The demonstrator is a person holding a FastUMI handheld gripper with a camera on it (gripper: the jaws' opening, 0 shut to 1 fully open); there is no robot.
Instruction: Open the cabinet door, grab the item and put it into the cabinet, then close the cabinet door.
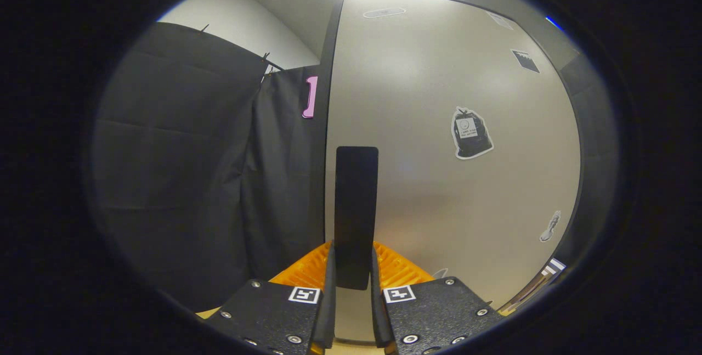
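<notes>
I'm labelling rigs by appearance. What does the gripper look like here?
The gripper has two flat black speckled plates with silver screws, each bearing a small square black-and-white marker near its inner edge. Two thin fingers run forward from the plates, backed by ribbed orange parts. No cables or sleeves are visible.

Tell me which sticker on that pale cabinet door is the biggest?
The black bag-shaped sticker near the middle of the pale grey cabinet door; the others near the door's edges are smaller. The claw grips the door's black upright handle.

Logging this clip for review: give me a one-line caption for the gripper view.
Claw shut on the dark vertical handle of the pale cabinet door.
</notes>
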